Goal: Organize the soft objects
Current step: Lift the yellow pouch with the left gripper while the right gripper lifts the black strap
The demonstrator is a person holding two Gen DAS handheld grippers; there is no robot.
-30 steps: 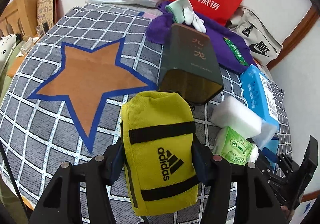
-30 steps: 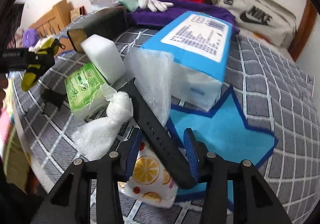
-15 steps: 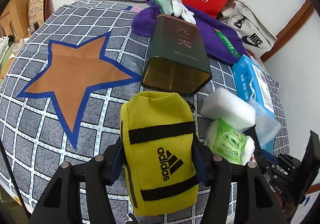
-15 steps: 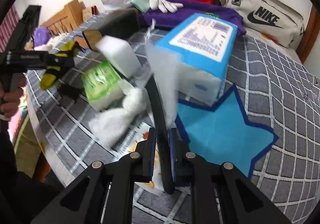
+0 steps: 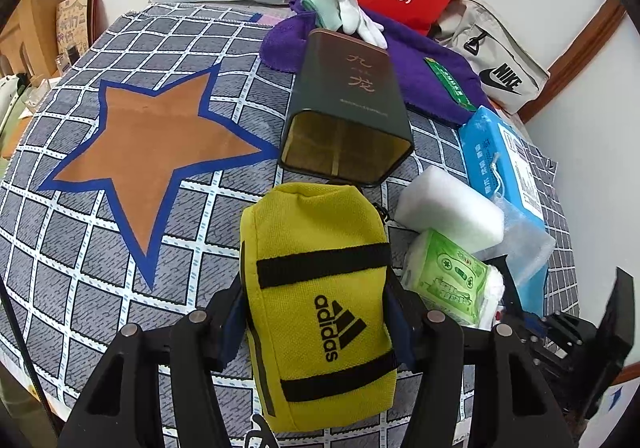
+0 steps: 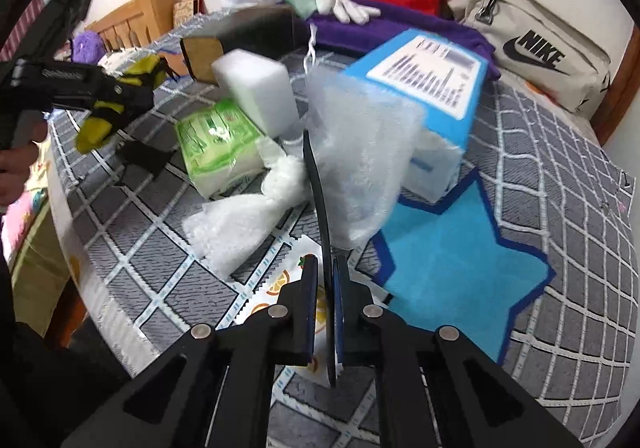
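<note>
The left gripper [image 5: 316,320] has its jaws about half open, clamped on the yellow pouch [image 5: 320,300] above the bed [image 5: 120,248]. The right gripper [image 6: 326,288] has its jaws nearly closed, pinching a black strap [image 6: 318,200] edge-on beside the bubble wrap [image 6: 360,152].

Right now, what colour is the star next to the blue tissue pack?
Light blue with a dark blue border, clearest in the right wrist view.
</note>
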